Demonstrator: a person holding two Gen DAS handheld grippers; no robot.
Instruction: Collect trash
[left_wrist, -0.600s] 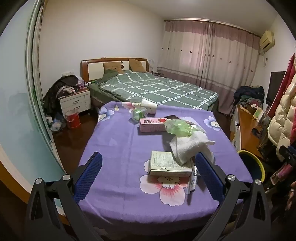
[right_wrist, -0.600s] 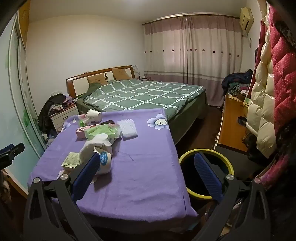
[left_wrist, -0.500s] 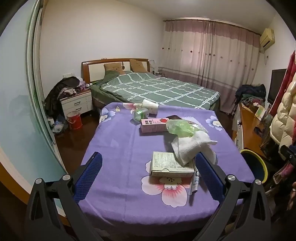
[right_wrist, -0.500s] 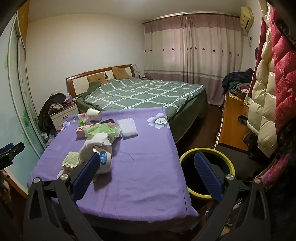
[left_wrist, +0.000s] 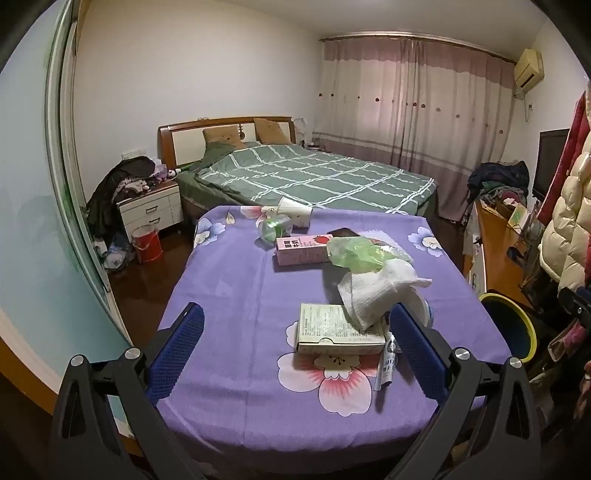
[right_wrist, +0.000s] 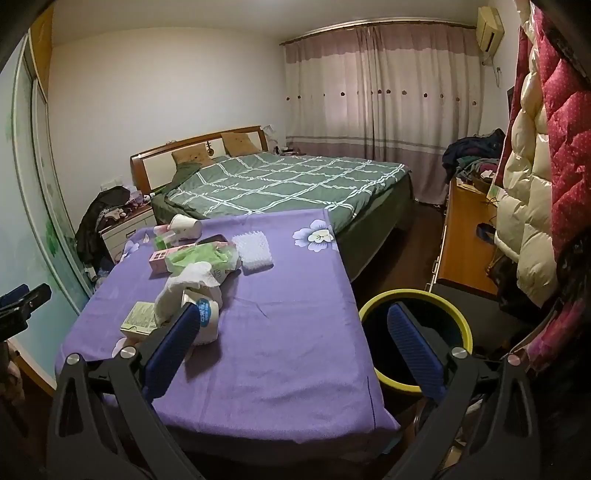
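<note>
A lived-in bedroom in a home: a double bed (left_wrist: 310, 177) with a green checked quilt and wooden headboard (left_wrist: 225, 127), a white nightstand (left_wrist: 151, 208) heaped with clothes, long pink curtains (left_wrist: 413, 107), a wall air conditioner (left_wrist: 529, 68), and padded coats (right_wrist: 532, 192) hanging at the right.

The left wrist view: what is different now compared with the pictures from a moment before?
Only a little: the left tongs have drifted slightly leftward, so the table and bin sit a bit further right in their view. Nothing was gripped or released. Both tongs remain wide open and empty; the box, tissue and carton lie unmoved.
</note>
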